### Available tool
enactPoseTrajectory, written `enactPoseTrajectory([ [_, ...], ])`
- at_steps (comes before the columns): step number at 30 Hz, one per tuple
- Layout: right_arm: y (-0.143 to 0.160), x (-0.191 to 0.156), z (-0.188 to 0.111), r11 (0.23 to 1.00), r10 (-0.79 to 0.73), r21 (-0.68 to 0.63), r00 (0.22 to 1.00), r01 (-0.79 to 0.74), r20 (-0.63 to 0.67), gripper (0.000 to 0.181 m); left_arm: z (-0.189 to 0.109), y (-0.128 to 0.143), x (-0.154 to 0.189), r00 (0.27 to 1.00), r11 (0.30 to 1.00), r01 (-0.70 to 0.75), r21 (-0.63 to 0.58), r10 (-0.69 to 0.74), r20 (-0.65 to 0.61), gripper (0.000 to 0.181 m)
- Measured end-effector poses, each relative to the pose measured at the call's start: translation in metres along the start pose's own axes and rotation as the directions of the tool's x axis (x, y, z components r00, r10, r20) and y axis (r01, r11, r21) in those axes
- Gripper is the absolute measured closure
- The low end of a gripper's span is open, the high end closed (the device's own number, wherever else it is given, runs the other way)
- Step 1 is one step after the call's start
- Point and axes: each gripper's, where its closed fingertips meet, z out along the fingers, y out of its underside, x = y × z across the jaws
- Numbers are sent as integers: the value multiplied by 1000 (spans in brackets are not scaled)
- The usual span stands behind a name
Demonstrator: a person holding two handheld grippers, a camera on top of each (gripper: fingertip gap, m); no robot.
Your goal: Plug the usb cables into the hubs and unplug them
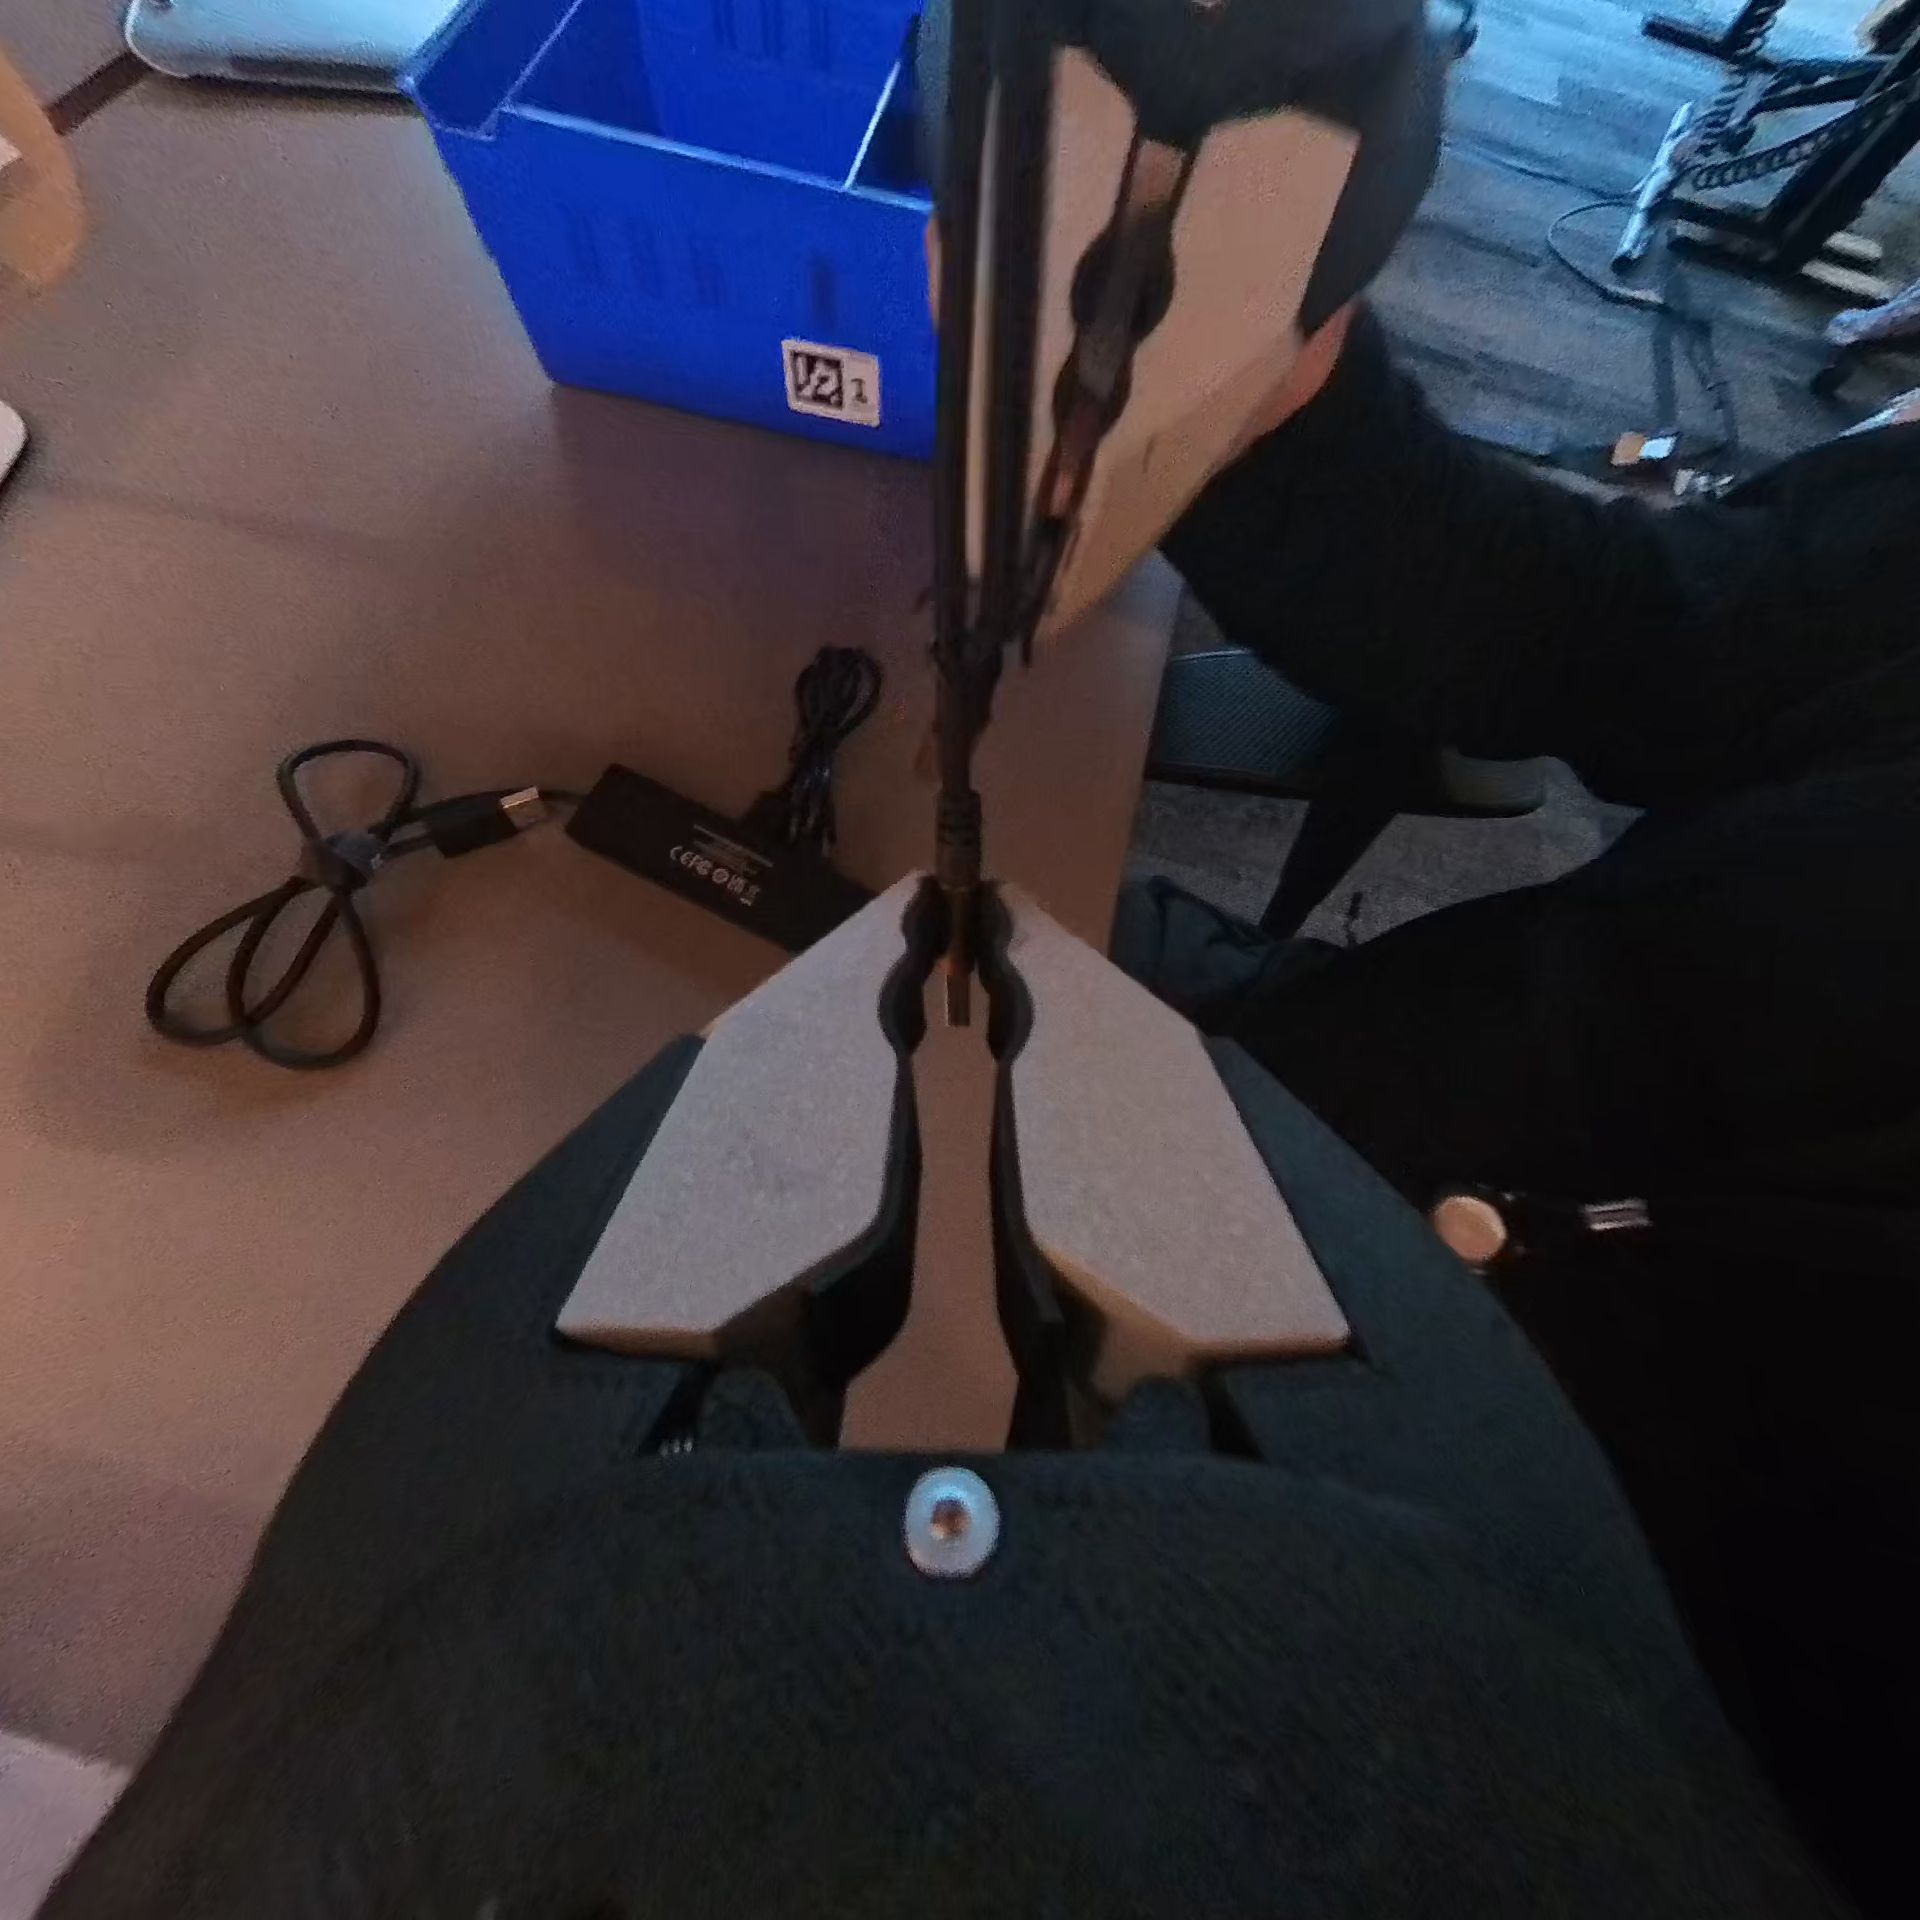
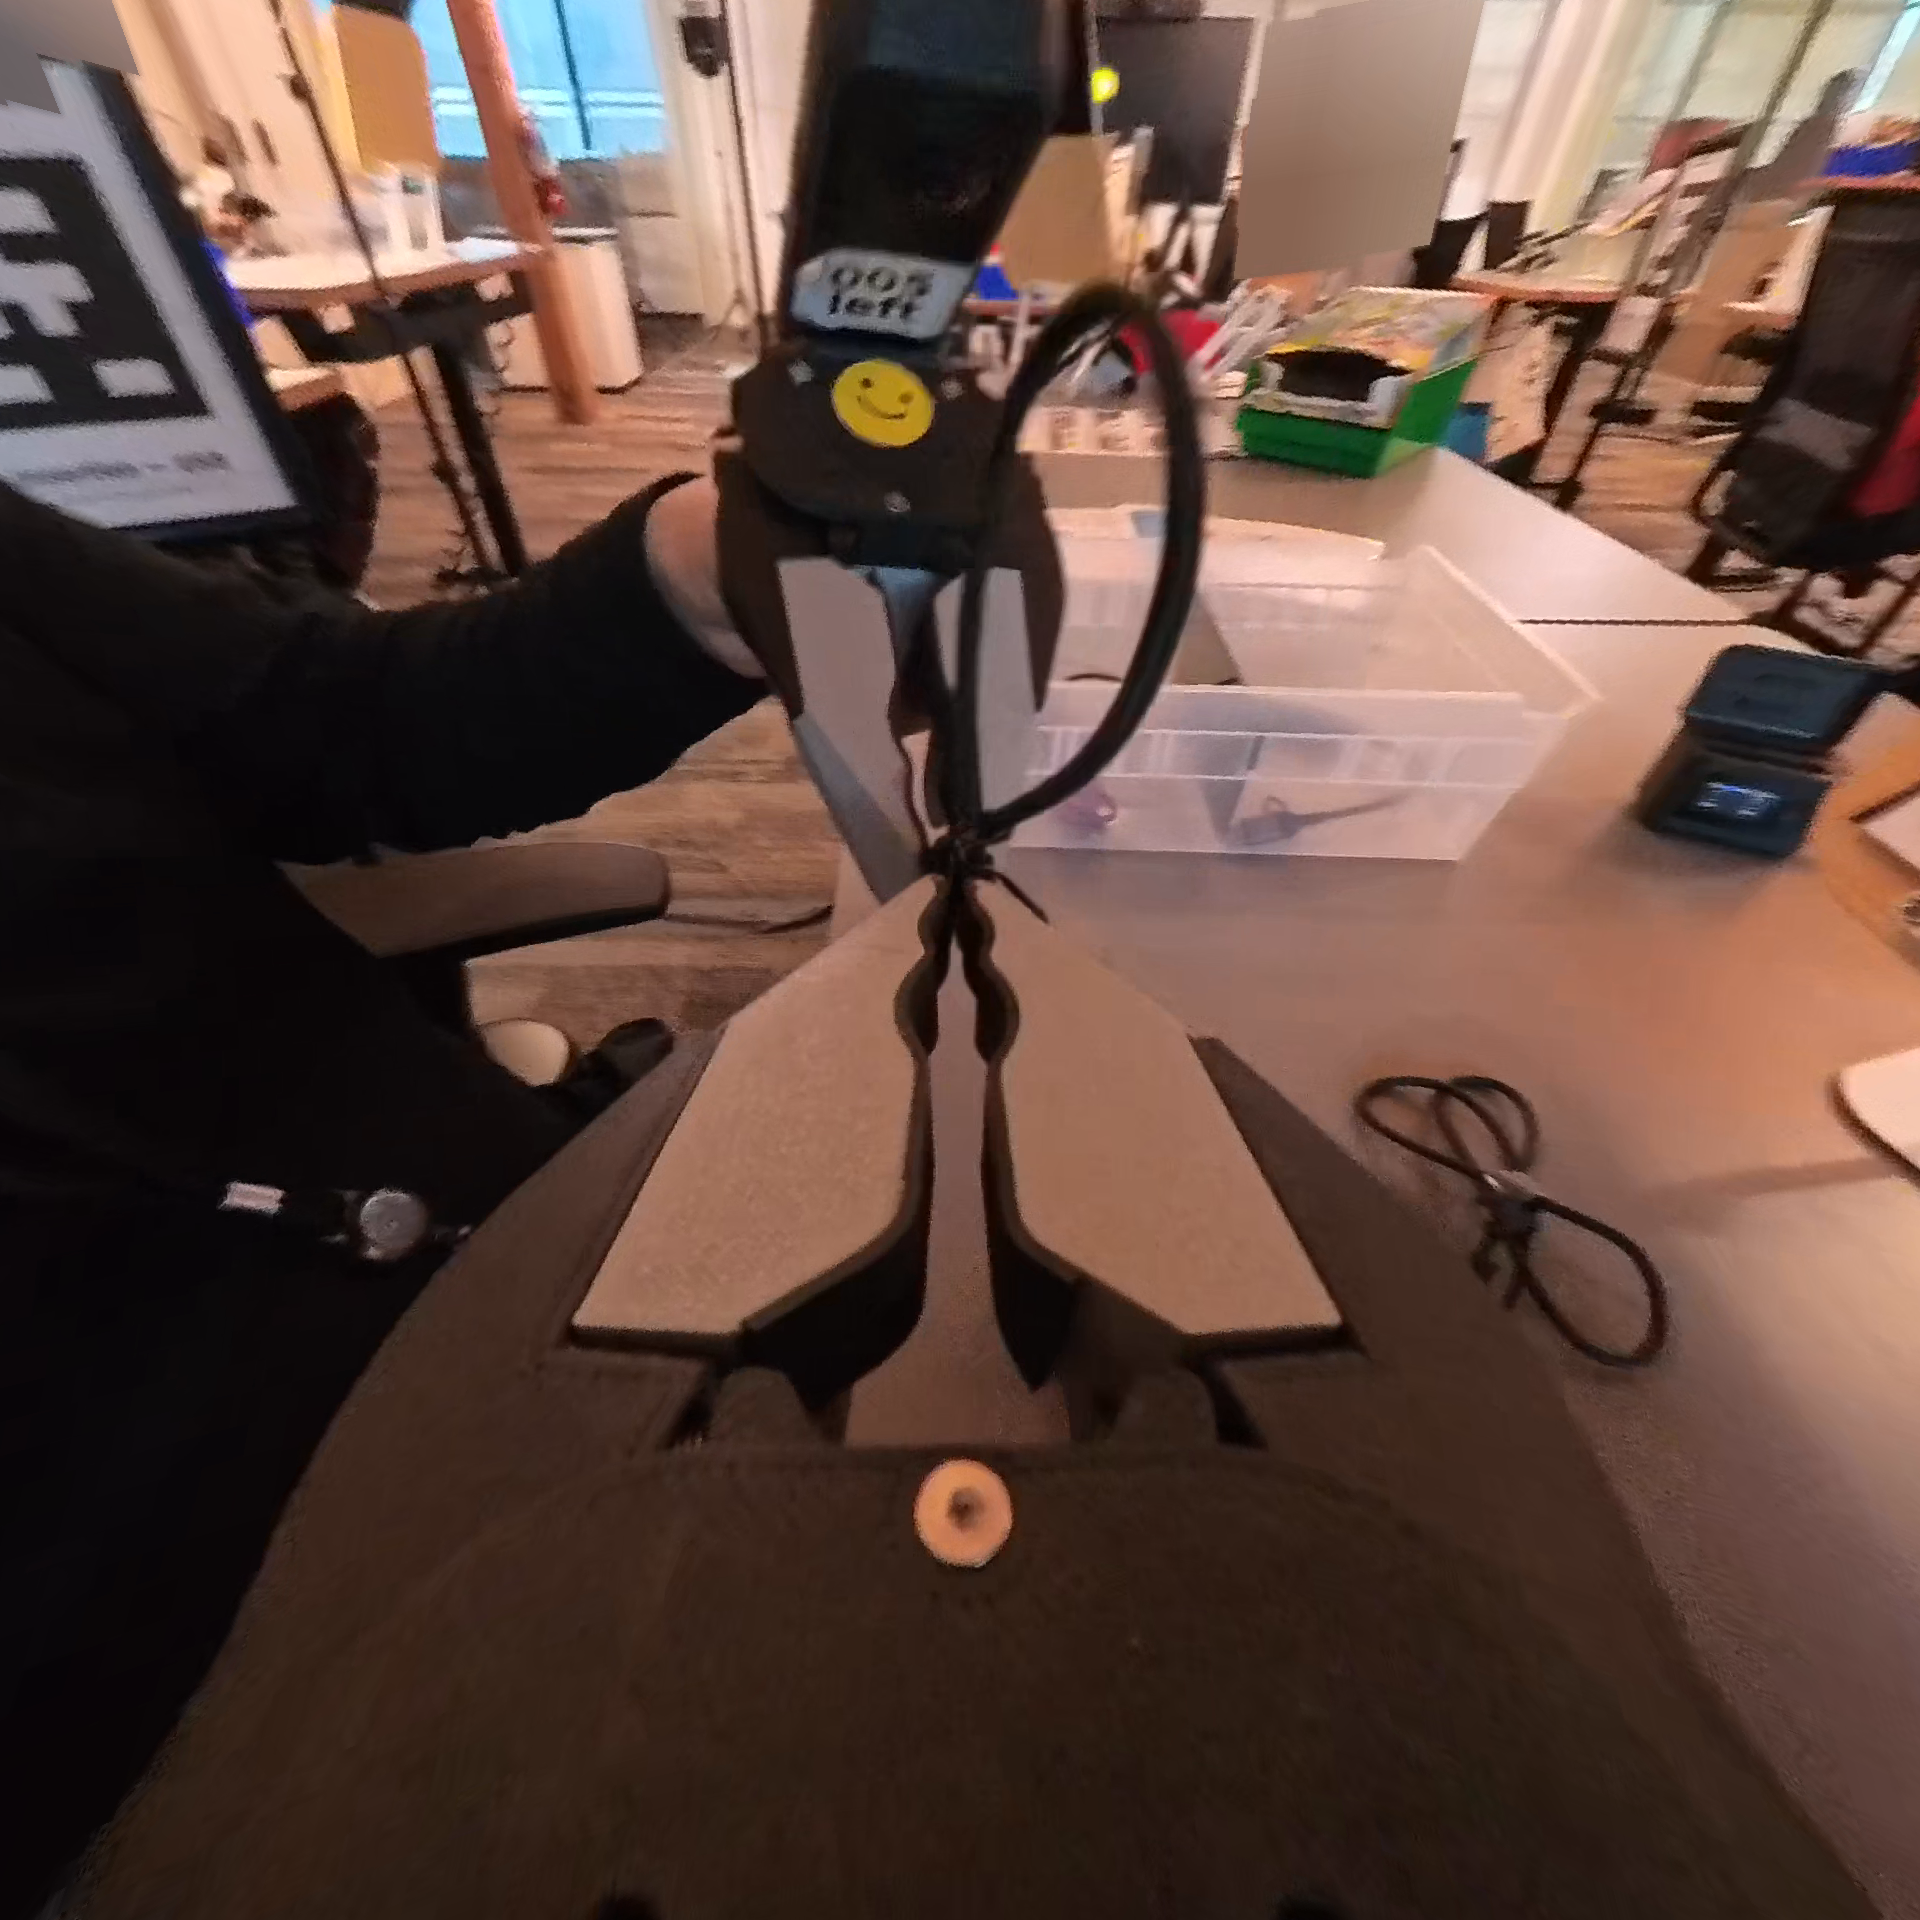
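Observation:
In the left wrist view my left gripper (image 1: pixel 956 940) is shut on the black plug (image 1: pixel 958 966) of a USB cable, its metal end pointing back at the camera. The cable (image 1: pixel 971 468) runs up to my right gripper (image 1: pixel 1039 608). In the right wrist view my right gripper (image 2: pixel 954 914) is shut at its tips on the tied knot (image 2: pixel 961 857) of that cable, and a loop (image 2: pixel 1132 582) stands above it. The left gripper (image 2: pixel 930 800) meets it from above. A black hub (image 1: pixel 707 857) lies on the table. A second tied cable (image 1: pixel 281 925) lies left of the hub.
A blue bin (image 1: pixel 707 218) stands behind the hub. In the right wrist view there are a clear plastic bin (image 2: pixel 1434 727), a small black device (image 2: pixel 1756 758), the second tied cable (image 2: pixel 1507 1216) and a green box (image 2: pixel 1351 416). A person's dark sleeve (image 2: pixel 364 727) is at the left. The black hub (image 1: pixel 707 857) lies around 15 cm away from my left fingertips.

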Motion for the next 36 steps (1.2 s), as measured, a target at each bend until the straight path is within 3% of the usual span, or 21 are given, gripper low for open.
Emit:
enactPoseTrajectory([
  [2, -2, 13, -5, 1000, 19, 14, 998, -18, -64, 181, 1, 5, -3, 1000, 1000, 2, -11, -2, 13, 176],
  [17, -4, 26, -12, 1000, 25, 2, 988, -25, -155, 181, 11, 14, 0, 998, 999, 51, 6, -51, -30, 176],
  [23, -29, 46, -51, 992, 52, 125, 959, -17, -280, 181, 24, 50, -5, 999, 992, 13, -124, -8, 42, 176],
  [26, -27, 49, -64, 989, 89, 138, 959, -54, -267, 181, 21, 48, -3, 998, 997, 59, -58, -59, -5, 176],
  [30, -13, 54, -60, 992, 116, 84, 959, -97, -261, 181, 13, 41, -8, 998, 998, 62, -31, -61, 24, 177],
  [33, -2, 63, -71, 994, 108, 6, 942, -111, -318, 153, 6, 28, -10, 998, 999, 37, -29, -35, 55, 176],
  [36, -3, 67, -92, 996, 39, -56, 913, -68, -406, 145, 4, 20, -20, 993, 998, -5, -61, 12, 121, 177],
])
